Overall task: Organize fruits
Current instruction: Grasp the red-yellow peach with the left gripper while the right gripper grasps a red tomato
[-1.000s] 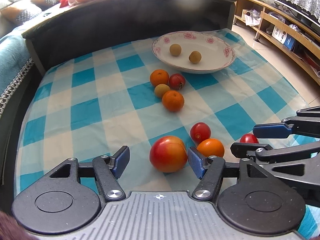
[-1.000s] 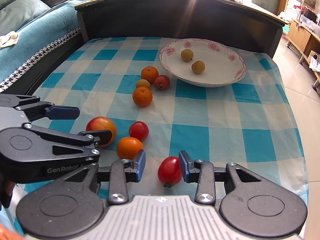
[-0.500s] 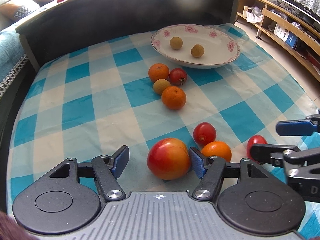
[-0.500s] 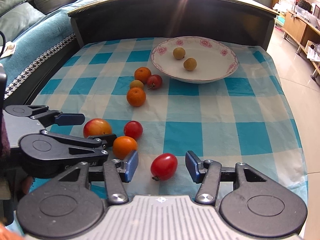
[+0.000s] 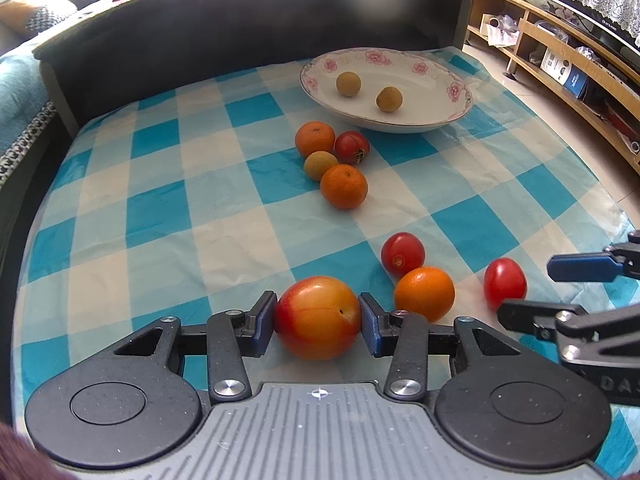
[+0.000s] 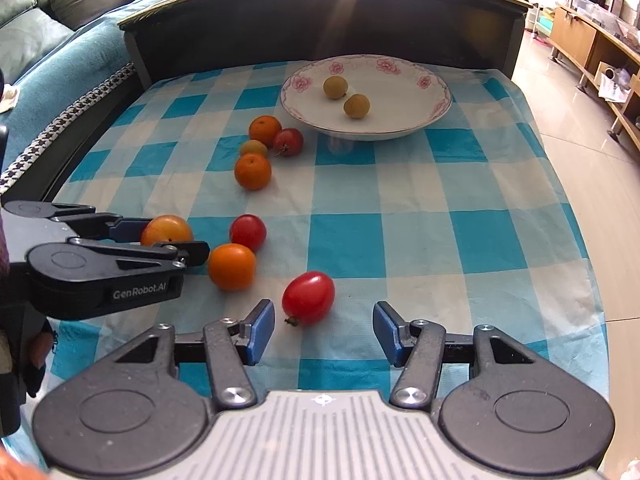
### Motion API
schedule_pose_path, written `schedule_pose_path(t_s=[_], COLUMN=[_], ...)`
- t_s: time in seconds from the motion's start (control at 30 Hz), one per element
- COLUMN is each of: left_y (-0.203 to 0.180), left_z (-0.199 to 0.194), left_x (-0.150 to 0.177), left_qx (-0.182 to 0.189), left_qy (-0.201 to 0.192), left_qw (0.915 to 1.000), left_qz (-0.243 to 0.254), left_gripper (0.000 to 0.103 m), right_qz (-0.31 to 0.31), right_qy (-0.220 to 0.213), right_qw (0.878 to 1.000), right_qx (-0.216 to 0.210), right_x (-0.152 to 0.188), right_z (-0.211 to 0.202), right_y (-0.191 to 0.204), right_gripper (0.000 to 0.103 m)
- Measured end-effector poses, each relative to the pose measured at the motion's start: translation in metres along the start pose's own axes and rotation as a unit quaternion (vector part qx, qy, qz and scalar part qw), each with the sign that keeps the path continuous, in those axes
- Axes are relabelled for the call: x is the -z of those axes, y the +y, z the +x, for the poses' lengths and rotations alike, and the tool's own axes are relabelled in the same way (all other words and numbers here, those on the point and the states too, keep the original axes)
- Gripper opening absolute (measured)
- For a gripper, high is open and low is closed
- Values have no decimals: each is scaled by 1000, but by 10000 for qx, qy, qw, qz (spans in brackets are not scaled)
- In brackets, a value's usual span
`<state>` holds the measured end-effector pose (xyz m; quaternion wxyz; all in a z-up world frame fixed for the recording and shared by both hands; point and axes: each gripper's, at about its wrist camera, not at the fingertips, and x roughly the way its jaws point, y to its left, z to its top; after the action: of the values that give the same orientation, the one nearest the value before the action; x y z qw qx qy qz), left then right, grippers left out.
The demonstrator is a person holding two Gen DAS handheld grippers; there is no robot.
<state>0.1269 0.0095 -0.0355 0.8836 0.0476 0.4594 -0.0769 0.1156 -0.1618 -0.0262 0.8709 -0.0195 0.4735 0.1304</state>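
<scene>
Closing on the big red-and-yellow fruit (image 5: 318, 322), the left tongs (image 5: 319, 325) sit at the lower middle of the left wrist view, and both blue pads touch the sides of this fruit, which rests on the checked blue and white cloth (image 5: 160, 208) of the tabletop. Just to the right of it lies an orange (image 5: 424, 294), with a round red tomato (image 5: 403, 254) touching it from behind.

The right tongs (image 6: 323, 332) are at the lower middle of the right wrist view; their jaws are spread and opening. An oval red tomato (image 6: 308, 298) lies on the cloth a little ahead of them, nearer to the left pad, and no pad touches it.

Higher in the frame, near the center, four fruits make a small group: two oranges (image 6: 253, 171), one small yellowish fruit (image 6: 253, 147) and one more red tomato (image 6: 288, 142). Behind them, in the upper middle, stands a white dish with pink flowers (image 6: 420, 120), and two small yellowish round fruits (image 6: 335, 87) lie inside it, near each other. A dark board (image 6: 320, 24) stands at the far edge of the tabletop.
</scene>
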Motion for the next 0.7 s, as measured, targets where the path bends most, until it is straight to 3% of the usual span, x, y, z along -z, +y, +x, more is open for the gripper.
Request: schedule_pose_path(t_s=[0.4, 0.5, 0.7], left_y=[-2, -2, 3], left_z=[1, 4, 1], left_x=[4, 5, 4], left_qx=[19, 24, 34], left_qy=[26, 28, -27], left_qw=[9999, 9999, 10000], left_qz=[110, 129, 45], left_gripper=[53, 55, 55], right_qz=[-440, -347, -386], right_qy=[-9, 52, 69], right_qw=[9989, 9993, 9991], right_qx=[153, 149, 133], right_x=[-4, -4, -3], right_z=[22, 24, 23], right_y=[15, 10, 11], right_gripper=[56, 47, 39])
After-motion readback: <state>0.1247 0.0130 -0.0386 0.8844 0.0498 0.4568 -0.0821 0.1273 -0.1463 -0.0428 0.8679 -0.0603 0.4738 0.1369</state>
